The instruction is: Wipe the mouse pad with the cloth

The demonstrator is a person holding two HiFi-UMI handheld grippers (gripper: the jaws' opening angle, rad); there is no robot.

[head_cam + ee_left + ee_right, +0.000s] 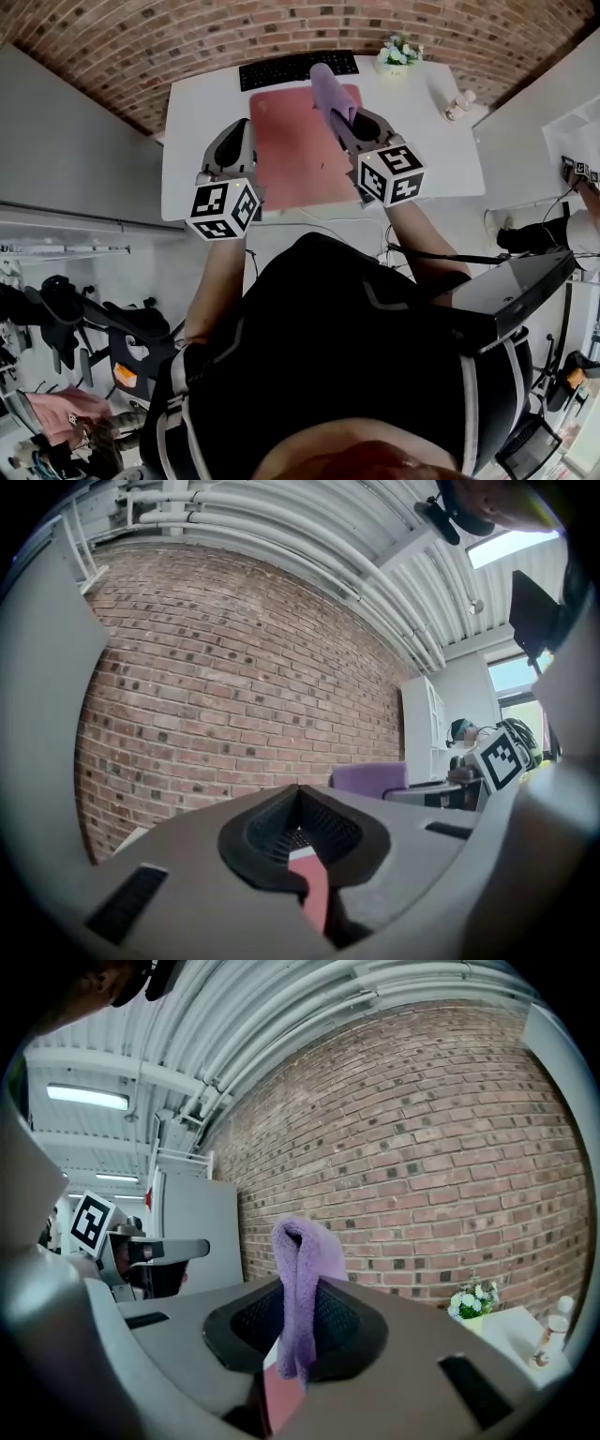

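Head view: right gripper (pixel 345 117) pinches the cloth (pixel 330 89) above the mouse pad (pixel 291 155), left gripper (pixel 236 136) closed and empty; lowering to wipe probably comes next.

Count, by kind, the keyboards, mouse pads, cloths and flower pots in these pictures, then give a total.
Keyboard: 1
Mouse pad: 1
Cloth: 1
Flower pot: 1
Total: 4
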